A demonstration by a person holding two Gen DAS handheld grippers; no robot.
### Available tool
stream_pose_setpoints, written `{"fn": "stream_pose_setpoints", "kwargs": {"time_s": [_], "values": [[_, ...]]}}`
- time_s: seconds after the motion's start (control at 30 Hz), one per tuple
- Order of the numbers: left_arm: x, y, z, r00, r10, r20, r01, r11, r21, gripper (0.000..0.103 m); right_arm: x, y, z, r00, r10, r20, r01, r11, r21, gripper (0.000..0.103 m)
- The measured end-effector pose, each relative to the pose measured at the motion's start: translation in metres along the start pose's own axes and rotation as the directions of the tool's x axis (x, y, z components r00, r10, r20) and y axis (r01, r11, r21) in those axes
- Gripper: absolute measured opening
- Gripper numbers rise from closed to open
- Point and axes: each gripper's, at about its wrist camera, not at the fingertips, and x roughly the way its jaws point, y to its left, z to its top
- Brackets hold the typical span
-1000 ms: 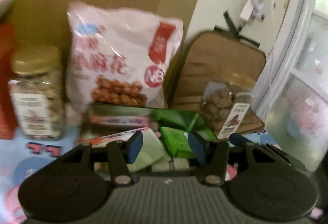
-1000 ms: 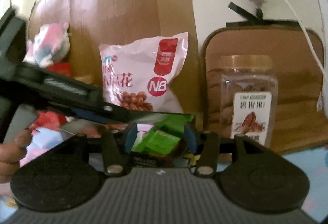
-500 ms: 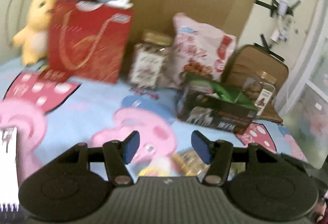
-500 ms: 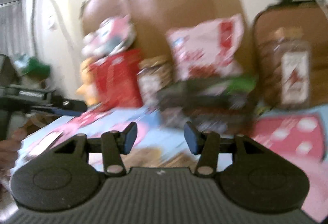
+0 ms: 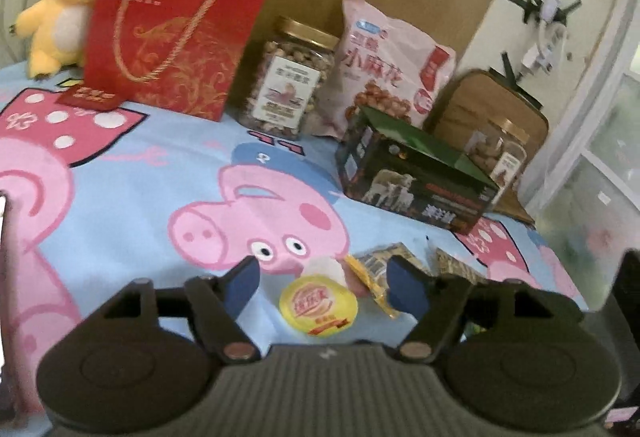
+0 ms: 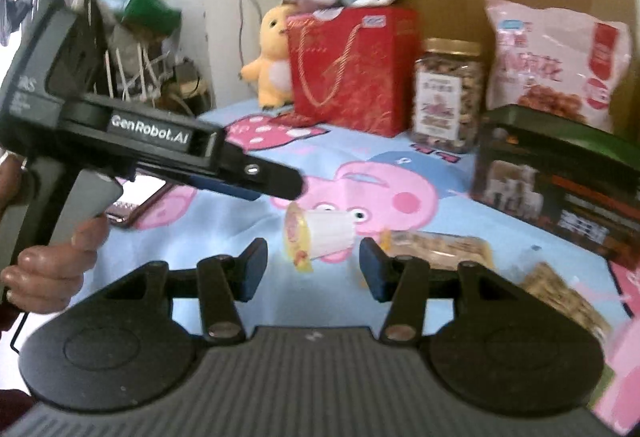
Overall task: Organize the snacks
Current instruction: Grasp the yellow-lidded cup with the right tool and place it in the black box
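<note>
We have pulled both empty, wide-open grippers, left (image 5: 322, 283) and right (image 6: 313, 267), back from the dark box (image 5: 416, 173); a yellow-lidded jelly cup (image 5: 318, 303) lies on its side near us.

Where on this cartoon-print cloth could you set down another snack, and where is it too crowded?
Free: the wide stretch of cloth in front of the red gift bag and nut jar, left of the dark box. Crowded: the back row, and the near patch where the jelly cup and snack packets lie.
</note>
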Motion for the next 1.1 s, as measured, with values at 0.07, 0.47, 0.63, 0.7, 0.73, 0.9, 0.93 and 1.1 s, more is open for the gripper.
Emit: {"fn": "stream_pose_setpoints", "kwargs": {"time_s": [0.07, 0.47, 0.63, 0.7, 0.73, 0.9, 0.93, 1.1], "values": [[0.012, 0.0, -0.001, 1.0, 0.01, -0.023, -0.009, 1.0, 0.008, 0.068, 0.015, 0.003, 0.003, 0.999, -0.015, -0.038, 0.015, 1.0, -0.007, 0.054], [0.008, -0.006, -0.007, 1.0, -0.012, -0.018, 0.012, 1.0, -0.02, 0.047, 0.026, 0.003, 0.004, 0.999, 0.014, -0.052, -0.012, 0.999, 0.04, 0.032], [0.011, -0.03, 0.014, 0.999, -0.037, 0.006, 0.037, 0.999, 0.017, 0.047, 0.008, -0.004, 0.011, 0.999, -0.028, 0.04, 0.027, 0.999, 0.02, 0.031], [0.019, -0.042, 0.026, 0.998, -0.058, 0.005, 0.058, 0.998, 0.037, 0.047, 0.0, -0.014, 0.016, 0.997, -0.051, 0.063, 0.049, 0.998, 0.035, 0.03], [0.025, -0.05, 0.033, 0.998, -0.067, 0.003, 0.067, 0.997, 0.048, 0.047, -0.005, -0.021, 0.019, 0.995, -0.067, 0.077, 0.064, 0.997, 0.041, 0.03], [0.061, -0.088, 0.068, 0.996, -0.093, 0.01, 0.091, 0.989, 0.12, 0.047, -0.02, -0.059, 0.035, 0.98, -0.147, 0.132, 0.135, 0.987, 0.091, 0.03], [0.069, -0.094, 0.074, 0.995, -0.096, 0.008, 0.094, 0.987, 0.129, 0.047, -0.021, -0.07, 0.039, 0.977, -0.163, 0.138, 0.149, 0.983, 0.106, 0.03], [0.111, -0.117, 0.103, 0.996, -0.092, 0.004, 0.09, 0.982, 0.168, 0.047, -0.015, -0.119, 0.057, 0.966, -0.21, 0.153, 0.183, 0.968, 0.173, 0.03]]}}
